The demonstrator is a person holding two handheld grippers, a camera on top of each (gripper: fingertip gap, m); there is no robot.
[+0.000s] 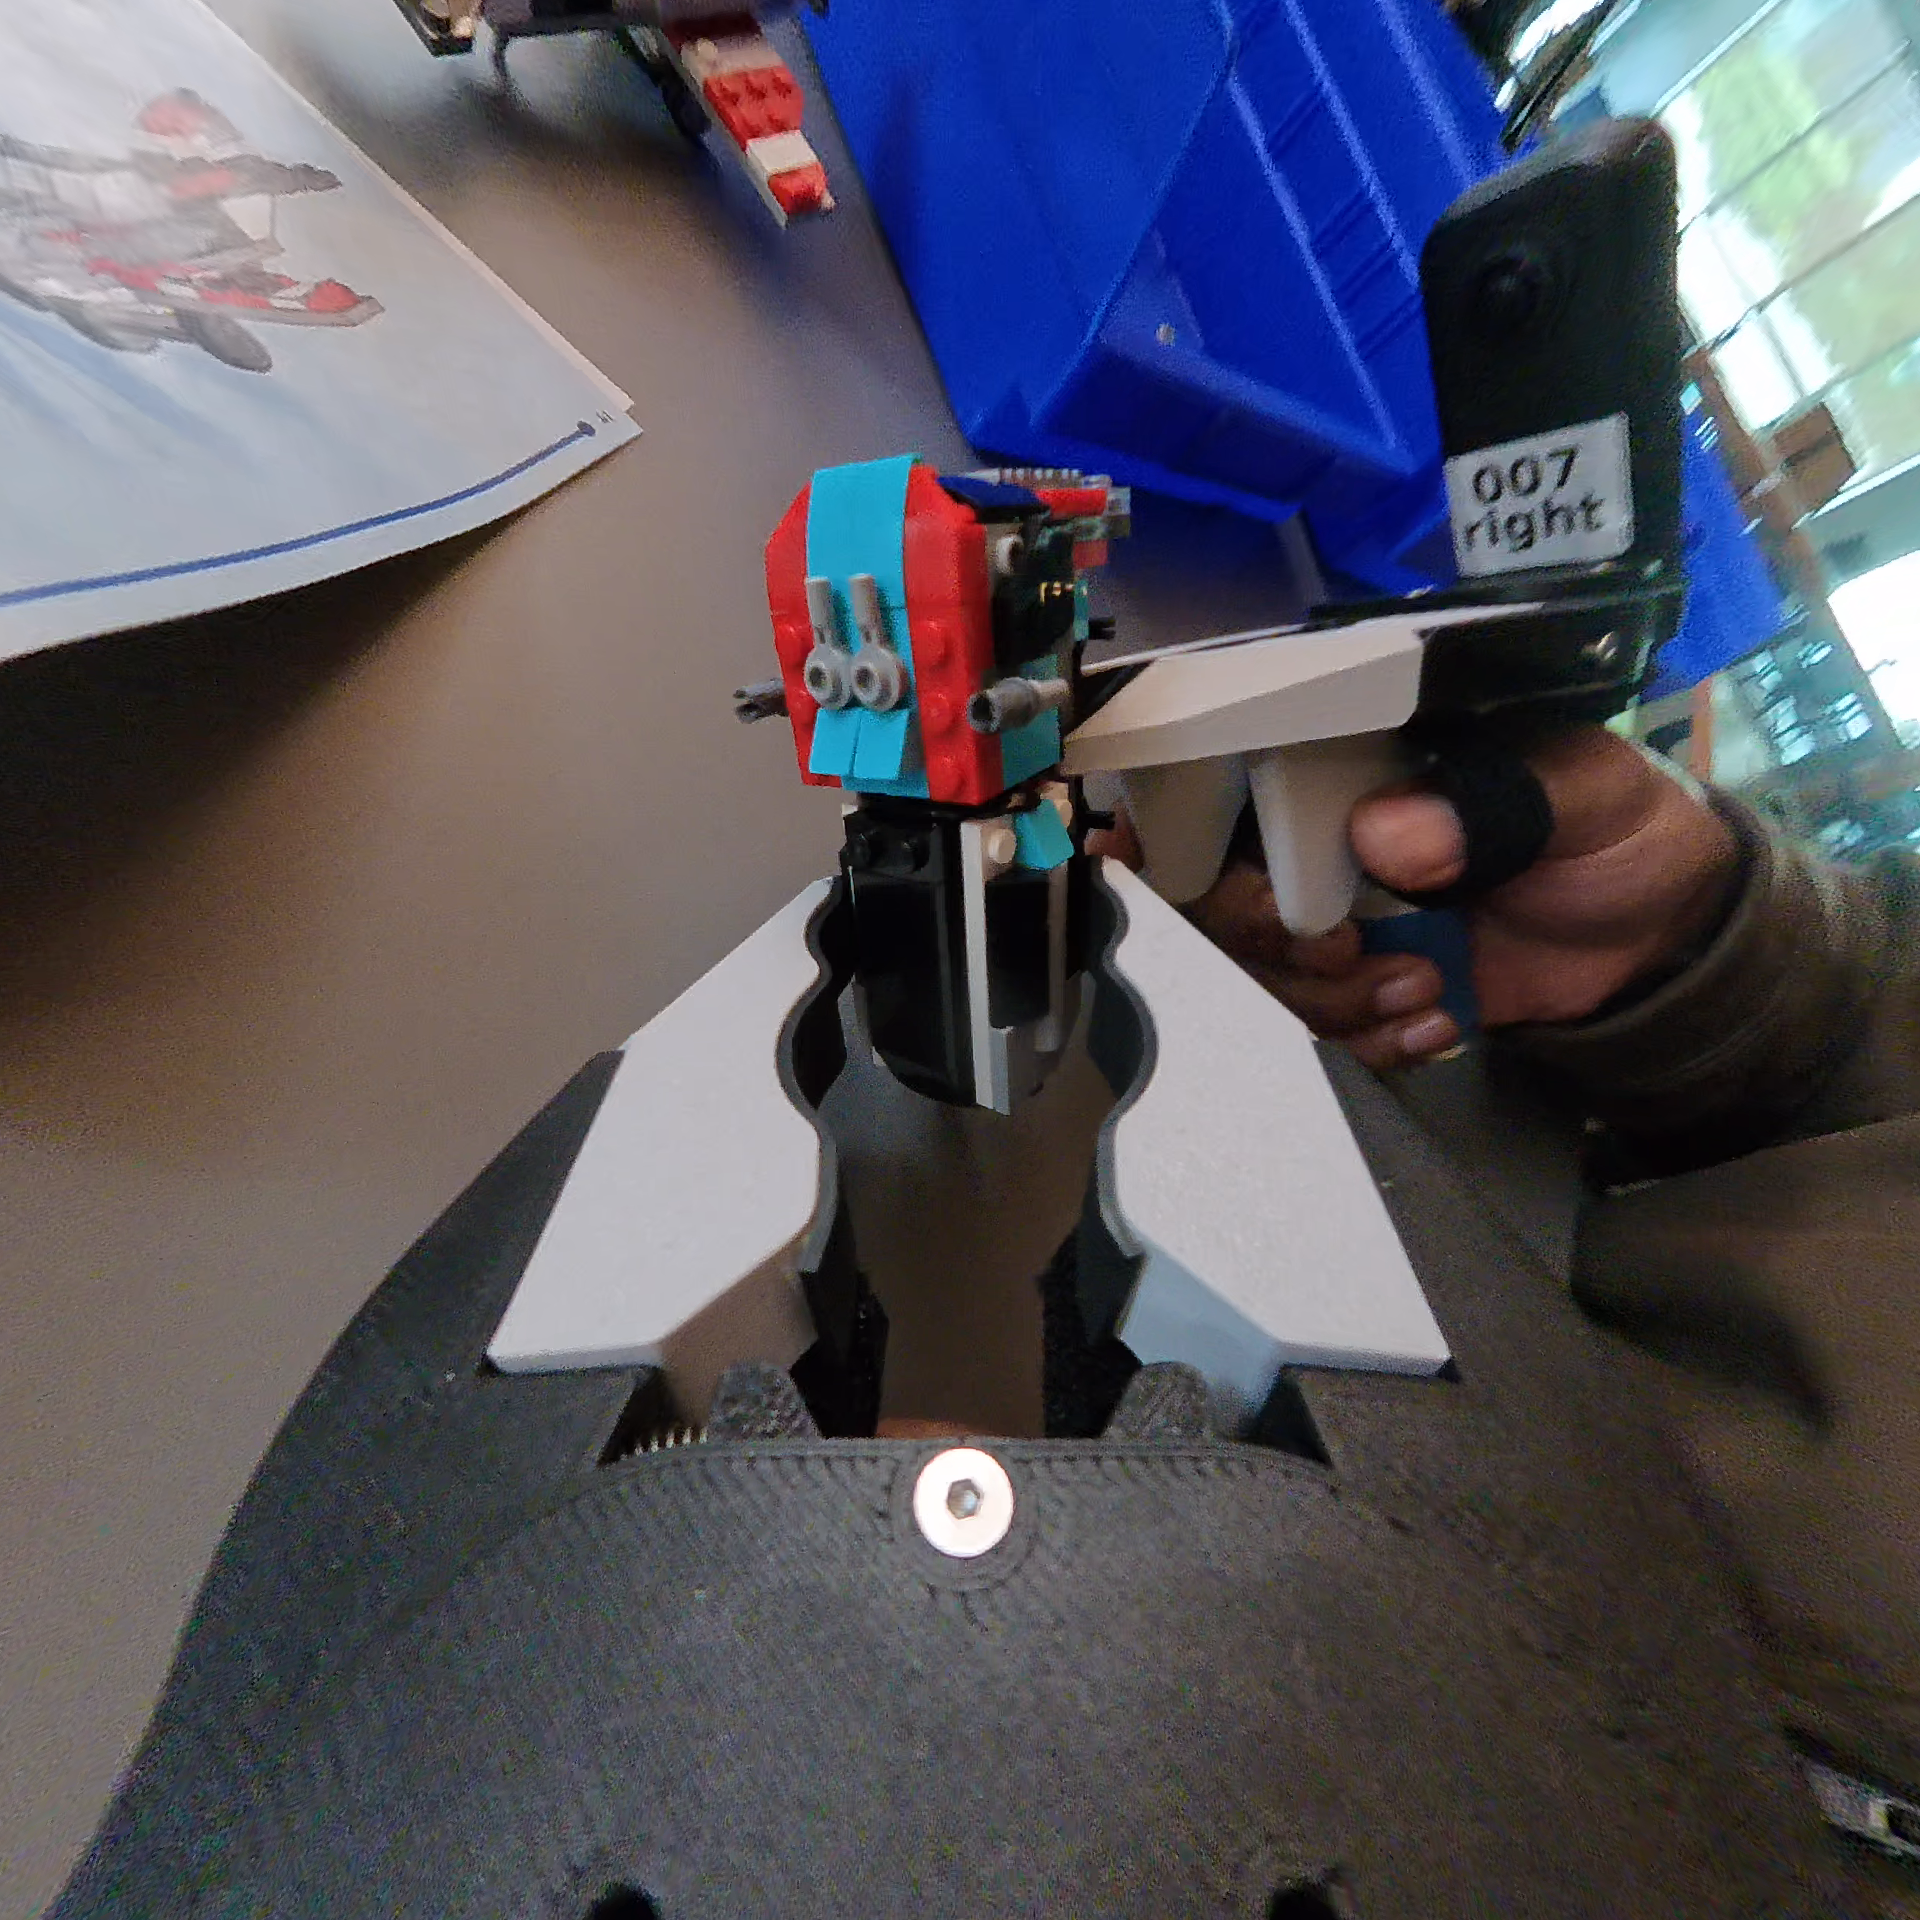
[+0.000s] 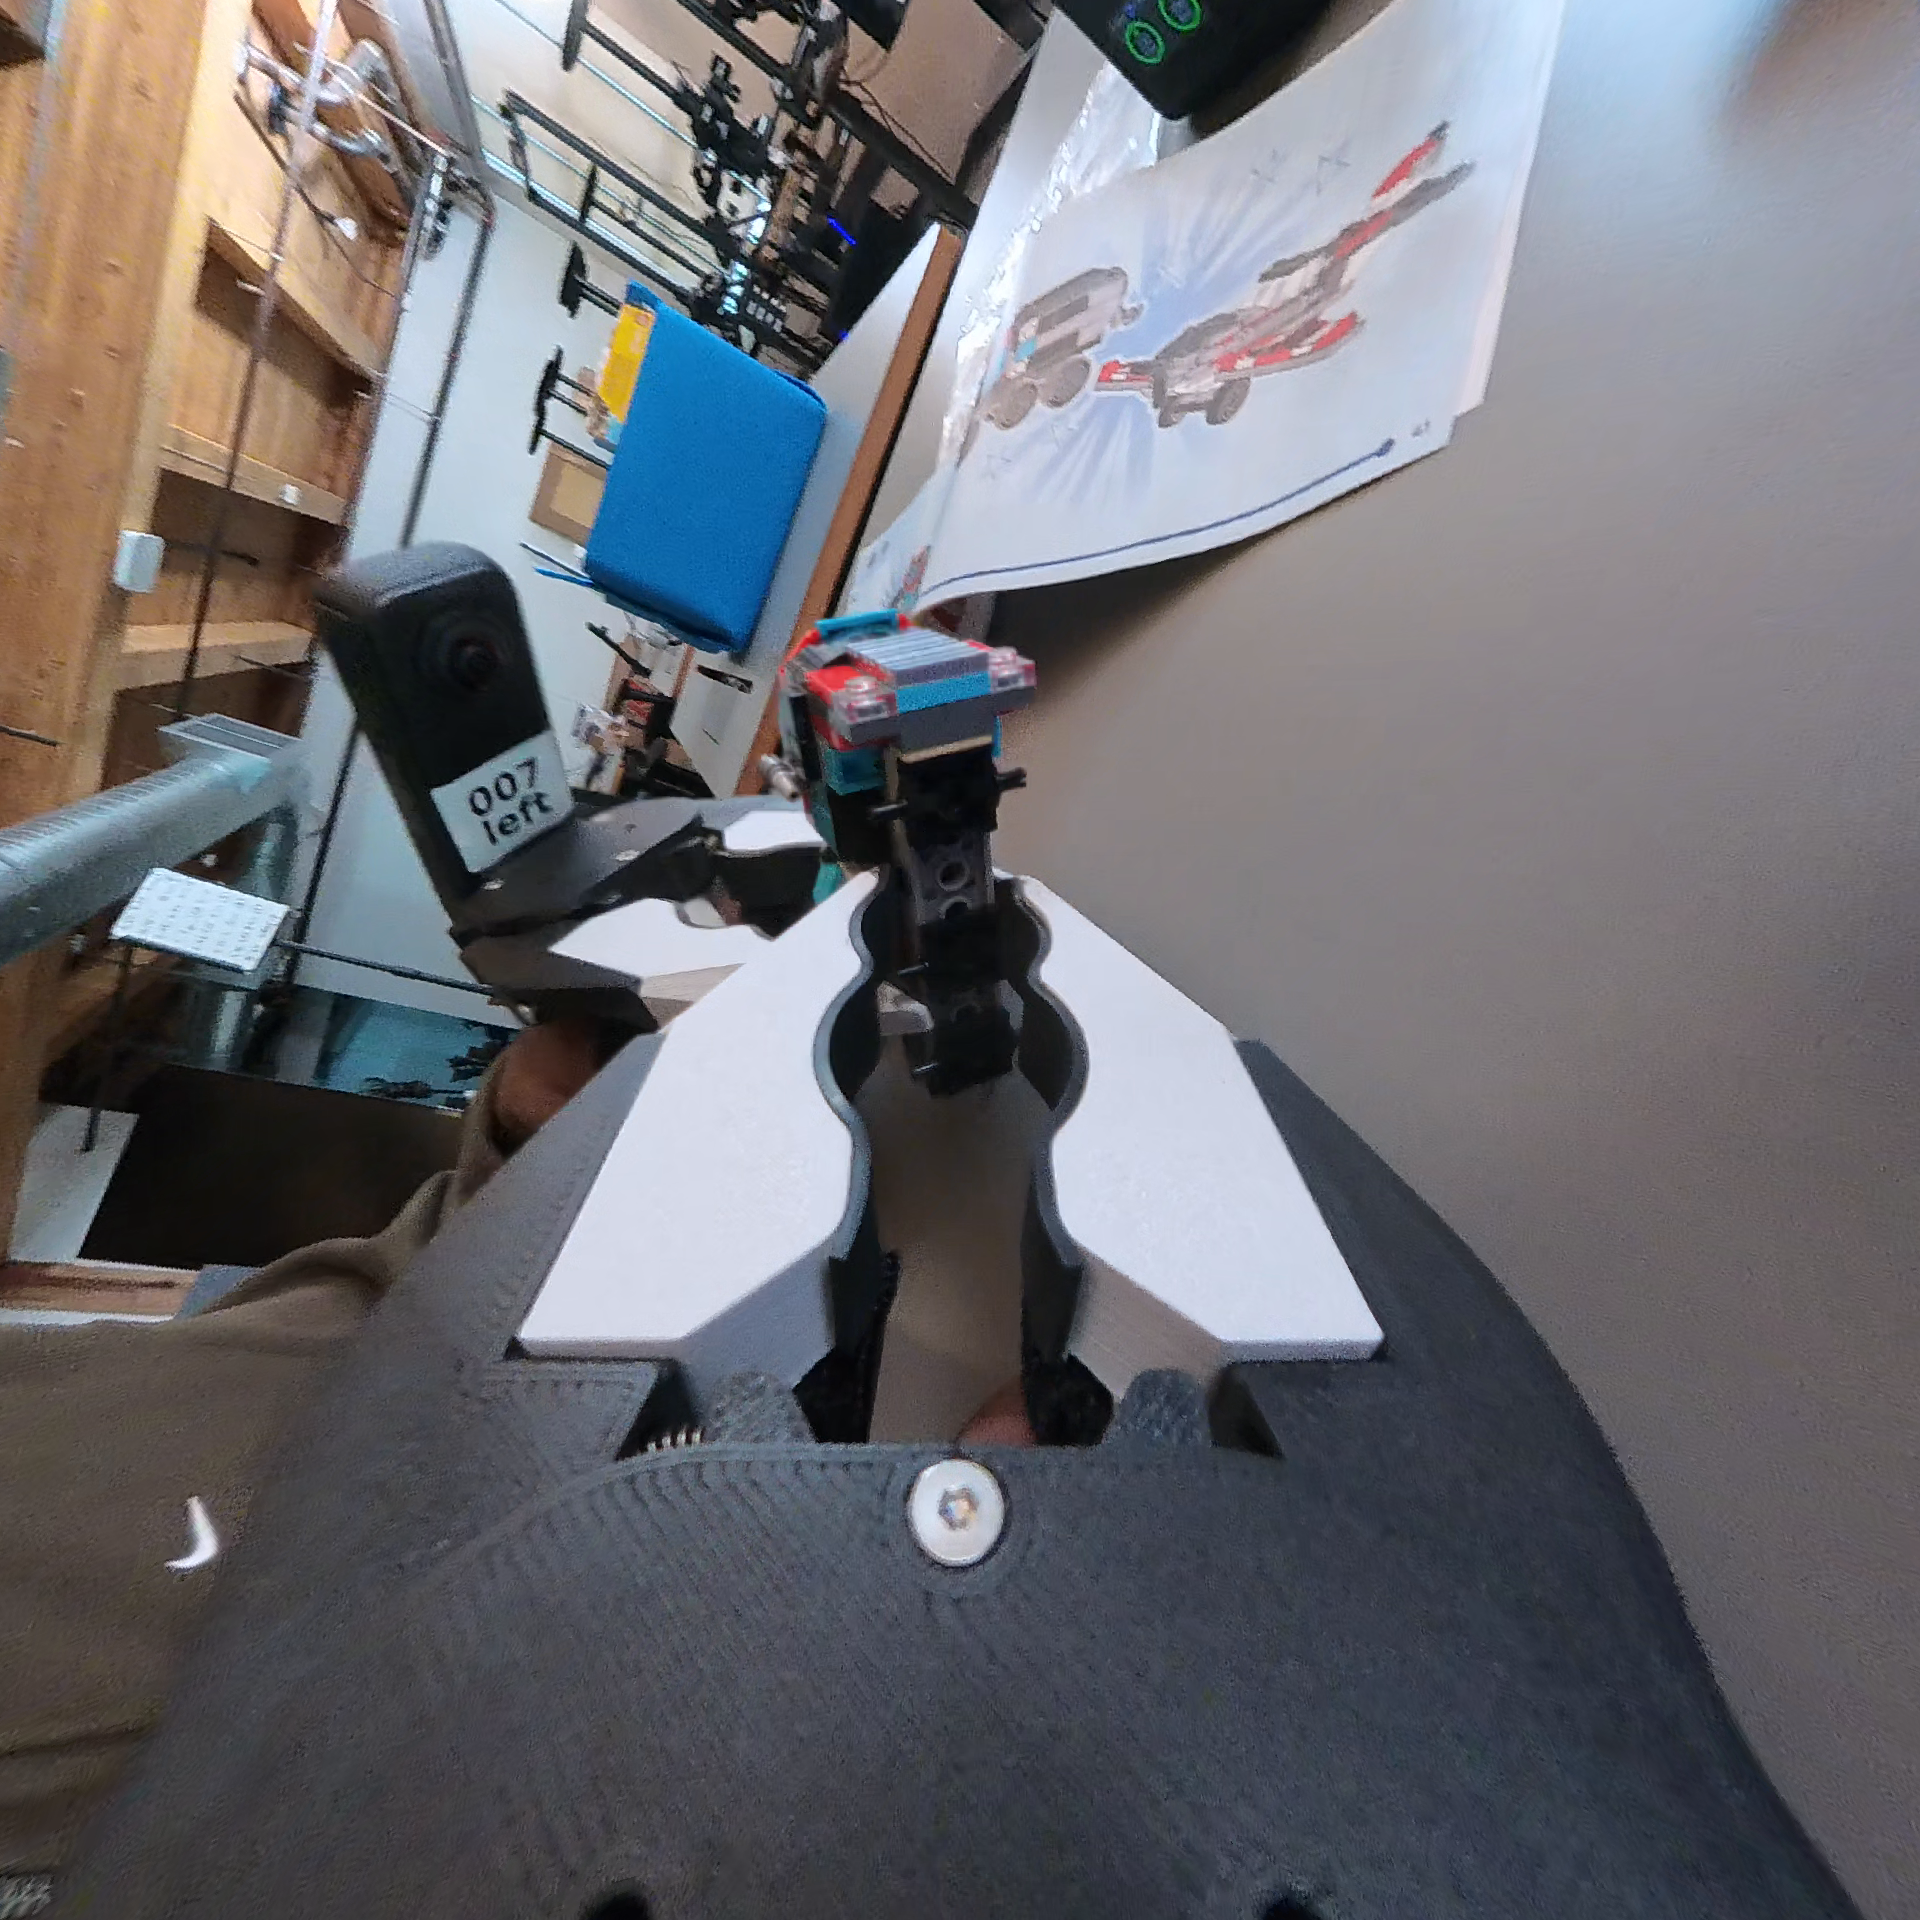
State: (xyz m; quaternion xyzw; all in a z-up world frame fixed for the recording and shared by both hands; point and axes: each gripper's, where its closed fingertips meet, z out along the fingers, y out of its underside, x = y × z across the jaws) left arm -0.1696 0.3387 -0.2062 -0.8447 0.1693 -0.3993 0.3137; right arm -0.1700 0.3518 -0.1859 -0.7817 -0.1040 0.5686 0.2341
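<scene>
Above the table: both grippers meet on one brick-built model, lifted off the grey-brown table
Left gripper: left gripper is clamped on the model's black and white lower section, which sits pinched between its white fingers
Right gripper: right gripper comes in from the side, its fingers closed on a dark studded beam running under the model
Model: red and turquoise block with two small grey eyelet parts on its face, and a grey peg jutting from the side
Built so far: the model looks largely put together; no loose brick shows near either grasp, so how much is left cannot be told
Other build: a red and white brick assembly lies farther off on the table
Edges: blue bin stands just behind the model; instruction sheet lies flat to one side, well apart
Open room: bare table lies below and between sheet and bin; the person's hand and the right gripper's body crowd the bin side
</scene>
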